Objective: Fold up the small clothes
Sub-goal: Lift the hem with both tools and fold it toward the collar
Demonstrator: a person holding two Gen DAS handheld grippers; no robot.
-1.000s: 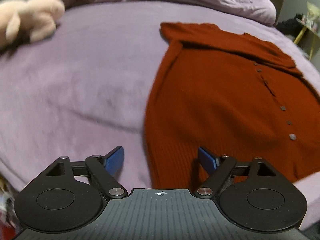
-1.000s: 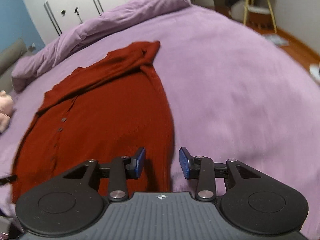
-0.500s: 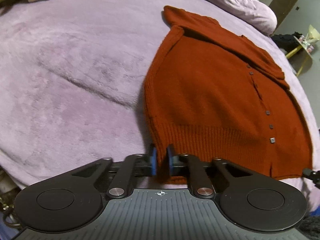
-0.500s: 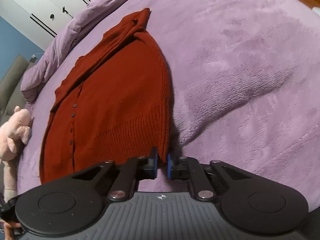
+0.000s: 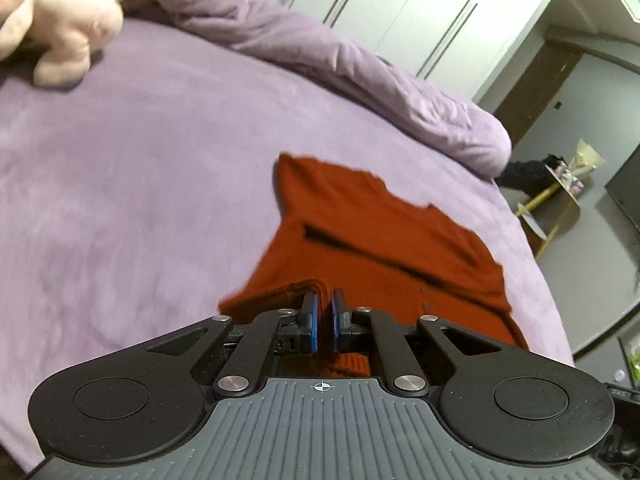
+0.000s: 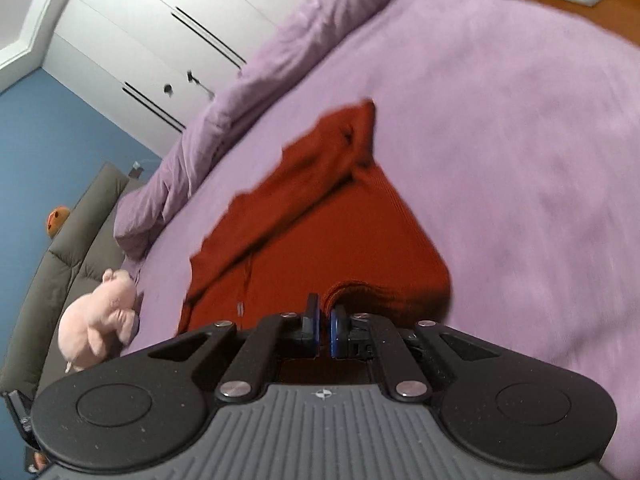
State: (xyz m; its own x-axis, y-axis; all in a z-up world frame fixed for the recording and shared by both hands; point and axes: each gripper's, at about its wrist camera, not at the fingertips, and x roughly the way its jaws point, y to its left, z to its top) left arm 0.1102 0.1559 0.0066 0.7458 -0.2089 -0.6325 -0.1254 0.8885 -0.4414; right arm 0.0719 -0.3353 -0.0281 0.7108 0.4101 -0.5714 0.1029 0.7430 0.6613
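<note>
A rust-red knitted cardigan (image 5: 384,240) lies on the purple bed (image 5: 140,168), its sleeves folded across the top. My left gripper (image 5: 324,316) is shut on the left corner of its ribbed hem and holds that corner lifted off the bed. In the right wrist view the cardigan (image 6: 328,216) shows again. My right gripper (image 6: 325,320) is shut on the right hem corner, also lifted, with the hem bunched over the fingertips.
A pink plush pig (image 5: 60,28) lies at the far left of the bed and shows in the right wrist view (image 6: 100,320). A rolled purple duvet (image 5: 320,60) runs along the far edge. White wardrobes (image 6: 168,40) stand behind. A yellow side table (image 5: 556,200) stands beyond the bed's right edge.
Both grippers closed on the hem corners, then lifted them off the bed and carried them forward toward the collar; the views tilted up to show the room.
</note>
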